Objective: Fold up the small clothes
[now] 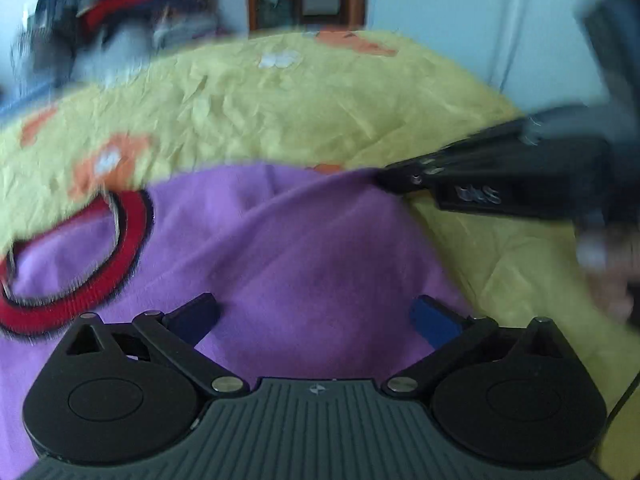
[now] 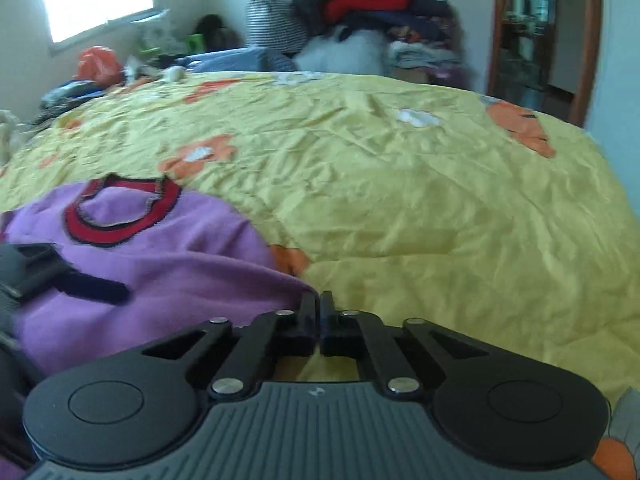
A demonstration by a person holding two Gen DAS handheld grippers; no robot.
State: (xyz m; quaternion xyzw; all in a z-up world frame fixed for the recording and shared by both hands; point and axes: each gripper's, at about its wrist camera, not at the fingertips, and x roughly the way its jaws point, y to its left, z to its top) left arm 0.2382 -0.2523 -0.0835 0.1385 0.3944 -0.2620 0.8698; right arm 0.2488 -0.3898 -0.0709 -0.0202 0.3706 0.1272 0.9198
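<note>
- Purple top [image 2: 168,264] lies flat on the yellow bedcover [image 2: 420,208], on the near left side of the bed. Its red neck ring [image 2: 120,216] is at the far end.
- Soft and fuzzy, it looks like fleece. I think it is light and floppy, so it will bend and sag when lifted, and it cannot break.
- Good spots to hold are the edges and corners, where the cloth is thin enough to pinch.
- Right gripper [image 2: 320,304] is closed tight at the top's near right edge. It looks like it pinches that edge, though the cloth between the tips is hard to see.
- Left gripper [image 1: 316,316] is wide open over the middle of the top, holding nothing.
- Bedcover is thin and crinkly, with orange and white flowers.
- Far off, a messy clothes pile [image 2: 372,12] is heaped by the wall.
</note>
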